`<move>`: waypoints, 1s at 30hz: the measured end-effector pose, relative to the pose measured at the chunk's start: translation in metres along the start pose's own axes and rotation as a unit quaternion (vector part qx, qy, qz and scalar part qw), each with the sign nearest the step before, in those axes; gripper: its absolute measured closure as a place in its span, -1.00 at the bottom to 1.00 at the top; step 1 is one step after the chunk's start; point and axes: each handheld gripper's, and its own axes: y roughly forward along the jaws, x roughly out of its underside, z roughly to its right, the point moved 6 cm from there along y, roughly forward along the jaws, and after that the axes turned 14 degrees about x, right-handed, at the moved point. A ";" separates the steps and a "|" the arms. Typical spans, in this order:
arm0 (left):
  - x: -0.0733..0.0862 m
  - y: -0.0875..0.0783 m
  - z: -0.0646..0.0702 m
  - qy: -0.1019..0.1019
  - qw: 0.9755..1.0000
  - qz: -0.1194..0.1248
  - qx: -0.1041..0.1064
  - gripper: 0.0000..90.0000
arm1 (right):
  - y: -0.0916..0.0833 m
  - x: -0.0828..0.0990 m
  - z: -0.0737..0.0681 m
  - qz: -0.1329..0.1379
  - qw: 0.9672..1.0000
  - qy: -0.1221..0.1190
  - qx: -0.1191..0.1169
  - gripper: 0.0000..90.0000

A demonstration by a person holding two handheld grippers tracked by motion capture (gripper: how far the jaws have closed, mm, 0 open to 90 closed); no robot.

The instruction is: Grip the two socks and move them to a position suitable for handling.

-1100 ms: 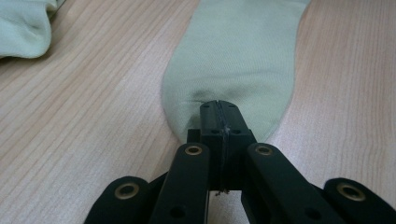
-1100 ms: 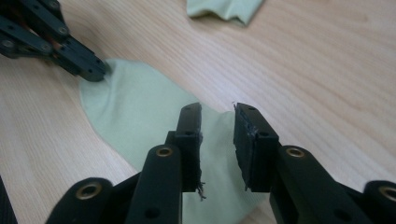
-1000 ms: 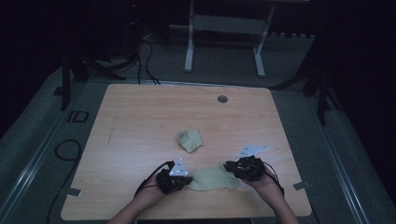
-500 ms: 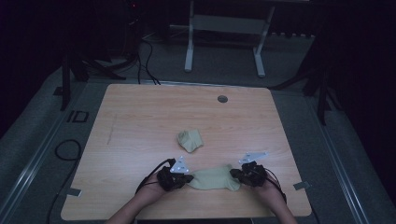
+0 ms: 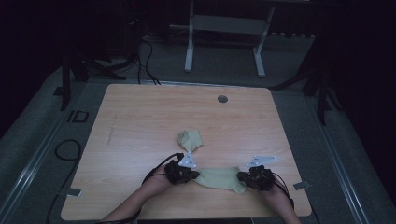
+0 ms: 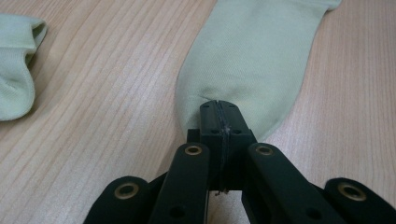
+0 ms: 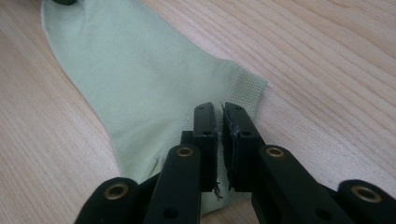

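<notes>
A pale green sock (image 5: 219,178) lies flat on the wooden table (image 5: 140,116) near its front edge, stretched between my two grippers. My left gripper (image 5: 194,176) is shut on its rounded toe end; in the left gripper view the jaws (image 6: 218,106) pinch the sock (image 6: 252,60) tight. My right gripper (image 5: 242,178) rests over the ribbed cuff (image 7: 247,84). Its jaws (image 7: 219,112) have just been opening and stand a narrow slit apart above the sock (image 7: 140,79). A second, crumpled green sock (image 5: 190,139) lies behind the first, also at the edge of the left gripper view (image 6: 16,70).
A round cable hole (image 5: 222,99) sits near the table's far edge. Behind the table stands a white desk frame (image 5: 224,23). Dark cables (image 5: 65,149) lie on the grey floor at the left.
My right gripper has come down to the tabletop with the cuff end. The flat sock now lies stretched and low between both grippers. The left hand shifted slightly.
</notes>
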 end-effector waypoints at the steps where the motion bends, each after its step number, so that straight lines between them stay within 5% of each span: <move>1: 0.000 0.000 0.000 -0.003 1.000 0.002 0.003 0.97 | 0.000 0.000 0.000 0.001 1.000 0.000 0.000 0.84; 9: -0.003 -0.002 0.001 -0.011 1.000 0.001 0.009 0.82 | -0.002 -0.003 -0.002 0.000 1.000 -0.003 0.003 0.71; 17: -0.006 -0.037 0.014 -0.016 0.998 0.064 -0.018 0.34 | -0.016 -0.031 -0.001 0.030 1.000 -0.009 0.002 0.44; 23: 0.017 -0.061 0.013 -0.038 0.996 0.071 -0.045 0.32 | -0.014 -0.063 -0.005 0.039 0.999 -0.027 0.001 0.37; 30: 0.052 -0.070 0.008 -0.081 0.992 0.080 -0.058 0.33 | 0.005 -0.098 -0.016 0.032 0.998 -0.049 -0.009 0.33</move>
